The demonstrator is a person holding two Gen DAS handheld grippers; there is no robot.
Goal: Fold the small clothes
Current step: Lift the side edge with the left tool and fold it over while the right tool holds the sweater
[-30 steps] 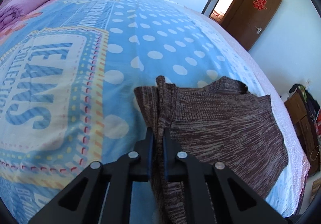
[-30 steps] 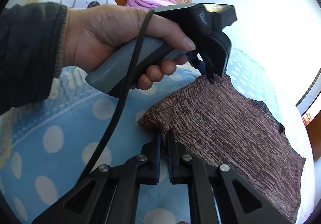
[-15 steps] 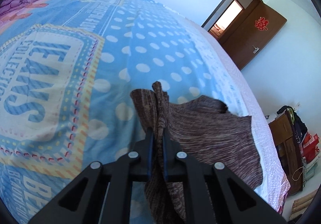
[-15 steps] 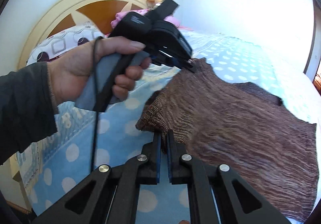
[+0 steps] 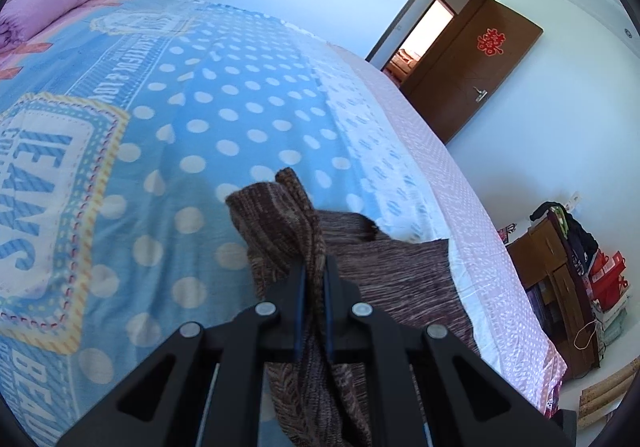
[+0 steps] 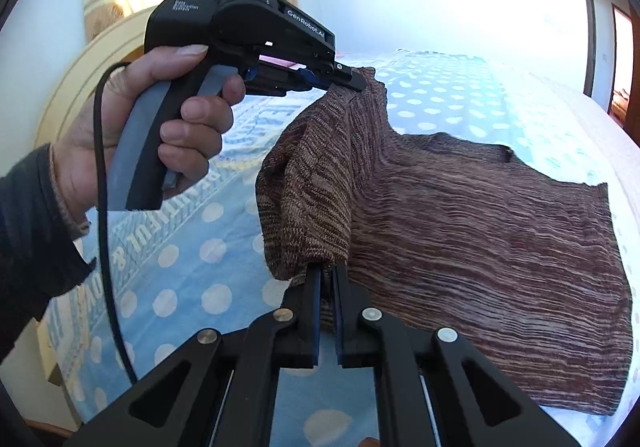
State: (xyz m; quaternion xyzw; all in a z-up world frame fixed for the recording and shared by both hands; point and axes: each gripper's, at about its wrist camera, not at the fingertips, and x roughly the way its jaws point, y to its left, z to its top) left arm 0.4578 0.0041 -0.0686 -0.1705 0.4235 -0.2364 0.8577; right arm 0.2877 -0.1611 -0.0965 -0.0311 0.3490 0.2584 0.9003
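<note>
Gripping one edge of a brown knit (image 6: 460, 223), both claws are clamped on cloth. The right claw (image 6: 327, 279) has its jaws pressed narrow on a bunched corner of the knit, near the bottom middle of its own view. The left claw (image 5: 314, 271) is likewise pinched tight on a fold of the knit (image 5: 280, 223), which rises in a ridge just past its tips.

From the right wrist the left claw (image 6: 352, 81) shows side-on, biting the far corner of the same edge, with a hand (image 6: 160, 135) in a dark sleeve (image 6: 28, 231) round its grey grip and a black cable (image 6: 106, 247) looping down from it. The stretch of knit between the two claws hangs off the bed (image 6: 192, 247) as a loose fold; the rest slopes away to the right and lies on the bed's blue dotted sheet (image 5: 240, 119), reaching toward the pale pink edge (image 5: 460, 183).

A pink quilt (image 5: 48, 7) sits at the bed's head, upper left in the left view. A brown door (image 5: 472, 75) stands open beyond the bed, and a wooden cabinet (image 5: 552, 267) piled with clutter stands at the right
</note>
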